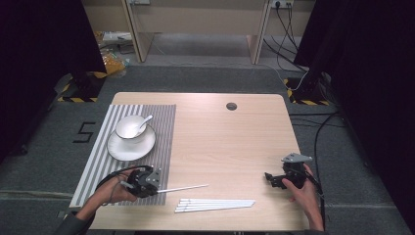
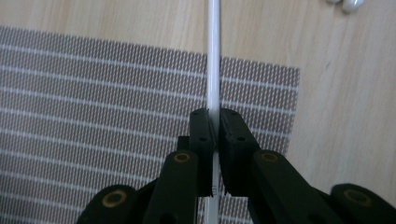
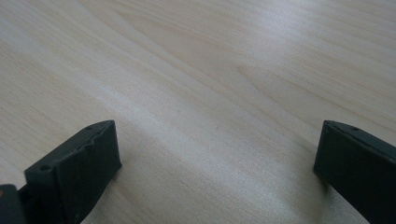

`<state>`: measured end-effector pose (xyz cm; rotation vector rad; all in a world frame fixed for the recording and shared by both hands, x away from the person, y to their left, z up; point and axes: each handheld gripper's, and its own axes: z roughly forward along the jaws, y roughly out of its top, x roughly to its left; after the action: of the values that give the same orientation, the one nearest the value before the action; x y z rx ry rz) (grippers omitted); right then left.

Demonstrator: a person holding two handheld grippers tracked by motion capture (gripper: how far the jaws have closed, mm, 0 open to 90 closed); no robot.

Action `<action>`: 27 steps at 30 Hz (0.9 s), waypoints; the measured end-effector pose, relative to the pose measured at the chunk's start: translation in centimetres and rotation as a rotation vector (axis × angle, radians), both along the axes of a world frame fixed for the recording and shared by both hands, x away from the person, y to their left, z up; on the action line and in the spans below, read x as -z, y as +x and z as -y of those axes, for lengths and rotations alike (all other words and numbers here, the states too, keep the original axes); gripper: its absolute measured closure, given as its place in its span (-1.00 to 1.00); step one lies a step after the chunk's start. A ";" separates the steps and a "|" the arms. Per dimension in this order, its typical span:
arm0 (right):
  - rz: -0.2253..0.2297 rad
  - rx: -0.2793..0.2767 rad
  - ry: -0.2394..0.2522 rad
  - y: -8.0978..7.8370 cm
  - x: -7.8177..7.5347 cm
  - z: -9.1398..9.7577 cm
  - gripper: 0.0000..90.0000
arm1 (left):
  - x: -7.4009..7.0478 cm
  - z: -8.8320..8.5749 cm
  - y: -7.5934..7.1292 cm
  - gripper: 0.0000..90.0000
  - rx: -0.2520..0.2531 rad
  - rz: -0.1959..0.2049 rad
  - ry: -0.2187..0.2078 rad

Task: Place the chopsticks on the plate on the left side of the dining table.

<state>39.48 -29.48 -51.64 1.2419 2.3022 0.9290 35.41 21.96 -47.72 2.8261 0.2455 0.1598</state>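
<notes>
1. One thin white straw (image 2: pixel 213 60) sits clamped between the jaws of the left gripper (image 2: pixel 215 126); in the high view the straw (image 1: pixel 183 188) sticks out toward 3 o'clock from the left gripper (image 1: pixel 155 188), its free end over bare wood at the near edge of the counter (image 1: pixel 230 142).
2. It looks very light, smooth and round, probably a hollow tube that could crush or slide sideways under a hard pinch. The hold is close to one end, so the long free length may droop or swing; a hold nearer the middle would likely steady it.
3. Several more white straws (image 1: pixel 215 204) lie side by side at about 5 o'clock from the held one, close to the counter's near edge.
4. Under the left gripper lies a woven placemat (image 2: pixel 93 107), grey with fine pale stripes, its weave coarse and matte.
5. At 12 o'clock on the placemat (image 1: pixel 98 161) stands a white cup (image 1: pixel 129 127) on a round saucer (image 1: pixel 122 149), glossy like glazed ceramic, with a spoon (image 1: pixel 146 121) leaning in the cup.
6. Well apart at 3 o'clock, the right gripper (image 1: pixel 271 179) rests over pale wood grain, its jaws spread wide with nothing between them.
</notes>
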 end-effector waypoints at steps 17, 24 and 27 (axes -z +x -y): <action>0.000 0.000 0.000 0.0 0.0 0.0 -0.99 | 0.6 6.8 1.9 0.69 0.023 0.029 -0.121; 0.000 0.000 0.000 0.0 0.0 0.0 -0.99 | 0.6 7.5 1.6 0.87 0.086 0.021 -0.101; 0.000 0.000 0.000 0.0 0.0 0.0 -0.99 | 0.6 7.4 1.2 0.88 0.111 0.013 -0.102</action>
<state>39.47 -29.48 -51.64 1.2420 2.3019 0.9294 36.65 14.51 -48.33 2.7277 0.0901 0.1373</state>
